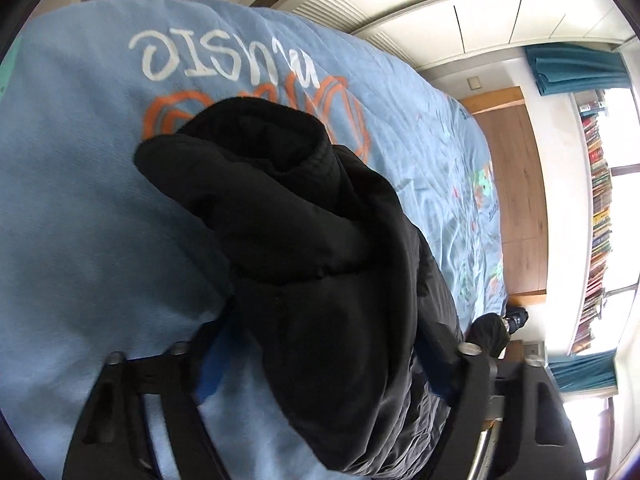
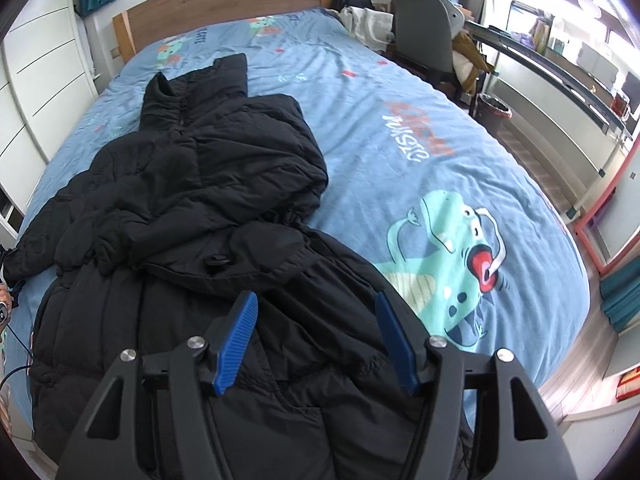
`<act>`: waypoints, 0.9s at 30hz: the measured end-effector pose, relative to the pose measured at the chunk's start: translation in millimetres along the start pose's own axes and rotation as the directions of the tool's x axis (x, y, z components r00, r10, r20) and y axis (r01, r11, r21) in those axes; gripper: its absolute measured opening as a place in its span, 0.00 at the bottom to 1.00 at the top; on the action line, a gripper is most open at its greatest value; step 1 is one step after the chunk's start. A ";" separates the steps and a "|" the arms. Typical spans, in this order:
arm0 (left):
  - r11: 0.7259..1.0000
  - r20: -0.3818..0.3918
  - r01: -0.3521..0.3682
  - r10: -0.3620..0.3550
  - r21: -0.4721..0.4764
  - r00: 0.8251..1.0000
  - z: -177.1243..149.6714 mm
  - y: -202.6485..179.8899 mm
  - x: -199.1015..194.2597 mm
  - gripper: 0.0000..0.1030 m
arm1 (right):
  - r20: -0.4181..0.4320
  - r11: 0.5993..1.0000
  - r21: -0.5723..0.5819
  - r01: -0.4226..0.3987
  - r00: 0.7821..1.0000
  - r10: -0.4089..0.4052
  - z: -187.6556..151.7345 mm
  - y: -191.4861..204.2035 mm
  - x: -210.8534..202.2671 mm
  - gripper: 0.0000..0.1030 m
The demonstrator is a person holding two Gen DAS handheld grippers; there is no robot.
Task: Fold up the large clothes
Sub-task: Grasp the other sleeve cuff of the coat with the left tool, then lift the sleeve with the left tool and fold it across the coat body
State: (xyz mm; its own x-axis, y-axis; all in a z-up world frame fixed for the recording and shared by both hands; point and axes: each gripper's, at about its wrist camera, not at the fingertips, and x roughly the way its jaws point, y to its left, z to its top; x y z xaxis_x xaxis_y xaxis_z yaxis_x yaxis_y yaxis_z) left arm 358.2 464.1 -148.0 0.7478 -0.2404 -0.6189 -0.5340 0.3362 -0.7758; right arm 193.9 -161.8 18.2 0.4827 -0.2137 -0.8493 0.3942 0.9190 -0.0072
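Observation:
A large black padded jacket (image 2: 192, 216) lies on a blue printed bedspread (image 2: 400, 92), collar toward the headboard, with one sleeve folded across its middle. My right gripper (image 2: 316, 304) is open and empty, its blue pads (image 2: 240, 332) hovering just above the jacket's lower part. In the left wrist view, a thick bunch of the black jacket (image 1: 320, 260) fills the space between my left gripper's fingers (image 1: 208, 364); the fingertips are hidden by the fabric. The bunch is lifted over the bedspread (image 1: 80, 200).
A wooden headboard (image 2: 224, 4) stands at the far end. White wardrobe doors (image 2: 36, 80) line the left side. A grey chair (image 2: 424, 36), a bin (image 2: 494, 112) and a desk stand to the right of the bed. Light clothes (image 2: 368, 24) lie at the far corner.

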 end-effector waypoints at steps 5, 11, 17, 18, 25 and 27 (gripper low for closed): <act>0.998 0.002 0.061 -0.061 0.005 0.998 -1.2 -6.6 -5.4 0.21 | -0.003 1.000 -0.004 -0.008 1.000 0.008 -3.6 -1.4 2.7 0.58; 0.995 0.010 0.042 -0.043 0.088 0.999 -3.4 -36.8 -16.7 0.15 | 0.011 0.999 0.015 -0.031 0.999 0.031 -7.5 -9.9 -2.9 0.58; 0.978 0.031 0.028 -0.035 0.206 0.999 -17.1 -86.5 -36.8 0.14 | 0.051 0.997 0.060 -0.042 0.998 0.039 -12.5 -35.1 -19.8 0.58; 0.972 0.037 0.016 -0.026 0.235 0.999 -20.5 -97.8 -40.5 0.14 | 0.060 0.997 0.064 -0.043 0.997 0.039 -13.4 -40.2 -23.9 0.58; 0.918 0.050 0.046 -0.072 0.394 0.996 -59.2 -177.8 -64.8 0.14 | 0.127 0.991 0.116 -0.066 0.991 0.051 -19.9 -76.8 -50.2 0.58; 0.898 0.044 0.057 -0.085 0.436 0.995 -76.1 -199.9 -70.0 0.14 | 0.147 0.990 0.126 -0.070 0.988 0.051 -23.2 -88.2 -57.7 0.58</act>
State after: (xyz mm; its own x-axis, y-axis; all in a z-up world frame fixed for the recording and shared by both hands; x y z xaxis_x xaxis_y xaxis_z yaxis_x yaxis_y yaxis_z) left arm 382.6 344.4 41.1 0.8069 -0.2280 -0.5450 -0.2644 0.6855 -0.6783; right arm 113.1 -222.9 55.5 0.6119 -0.2131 -0.7617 0.4547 0.8827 0.1183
